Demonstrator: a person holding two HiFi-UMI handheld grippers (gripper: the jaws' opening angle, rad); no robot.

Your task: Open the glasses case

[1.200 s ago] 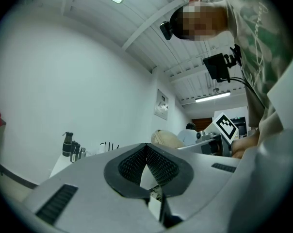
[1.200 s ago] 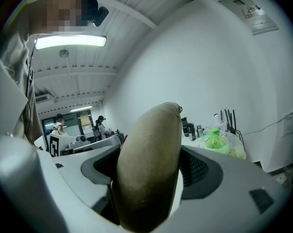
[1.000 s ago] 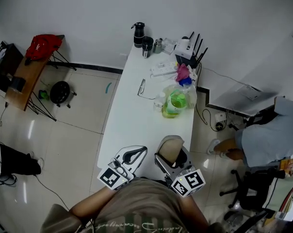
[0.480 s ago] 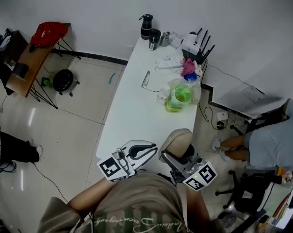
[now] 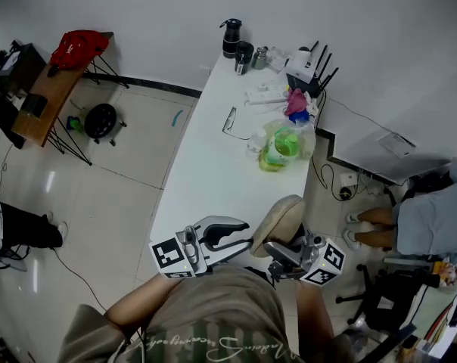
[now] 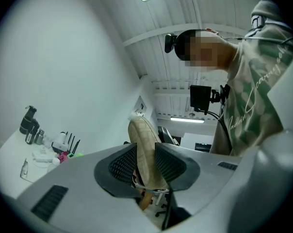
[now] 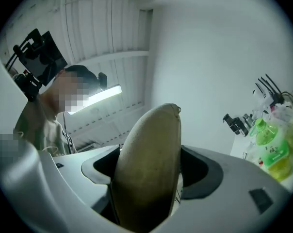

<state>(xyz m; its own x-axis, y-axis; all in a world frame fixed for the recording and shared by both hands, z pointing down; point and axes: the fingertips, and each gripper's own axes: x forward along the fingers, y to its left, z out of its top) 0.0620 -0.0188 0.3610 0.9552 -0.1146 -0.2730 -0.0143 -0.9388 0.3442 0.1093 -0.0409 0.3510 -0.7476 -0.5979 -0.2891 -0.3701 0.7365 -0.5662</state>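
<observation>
**Two grippers at one case, only one holding it**

Two grippers met over the near end of the white surface, close to the person's chest. The right gripper was clamped on the beige glasses case, its dark pads pressed against both broad sides of the lower half. The case stood nearly upright and clear of the surface, with its rounded upper end leaning away from the person. It looked closed, and a small metal pull showed at its top.

The left gripper pointed at the case from the side. Its jaws were opening, and the narrow edge of the case filled the gap between its ribbed pads. Whether those pads touched the case could not be told.

Farther along the surface lay a pair of glasses, a green bottle in clear wrap and a router, all well apart from the case.
</observation>
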